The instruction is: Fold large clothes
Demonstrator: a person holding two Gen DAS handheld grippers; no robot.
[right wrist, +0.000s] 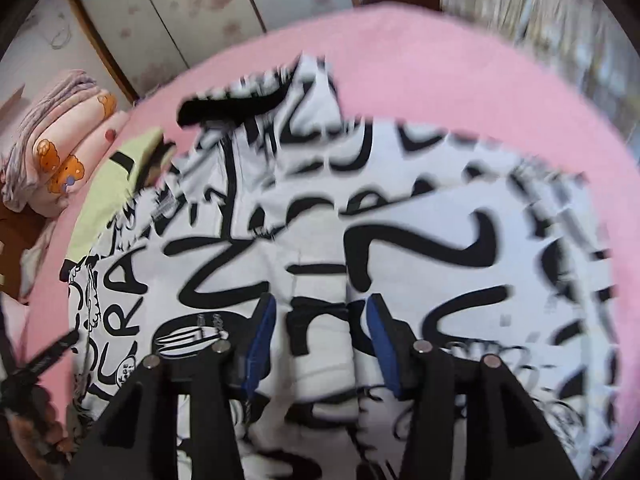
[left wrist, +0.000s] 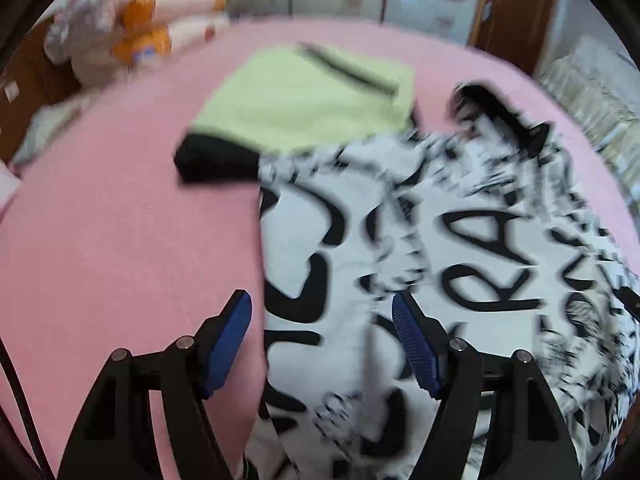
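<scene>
soft even daylight, no hard shadows; heavy motion blur throughout, fisheye bending and dark vignette at edges.

The left gripper (left wrist: 322, 312) is showing black angular linkage arms, round silver screws at the joints and ribbed blue pads (left wrist: 414, 344), with a thin black cable (left wrist: 18, 392) trailing beside it. The right gripper (right wrist: 320, 316) is wearing matching black arms, silver screws and blue pads (right wrist: 260, 344).

Soft matt white cloth garment with black lettering (left wrist: 440, 240) on fuzzy pink bed cover (left wrist: 120, 220); ribbed blue pads (left wrist: 416, 348), matt black plastic.
</scene>
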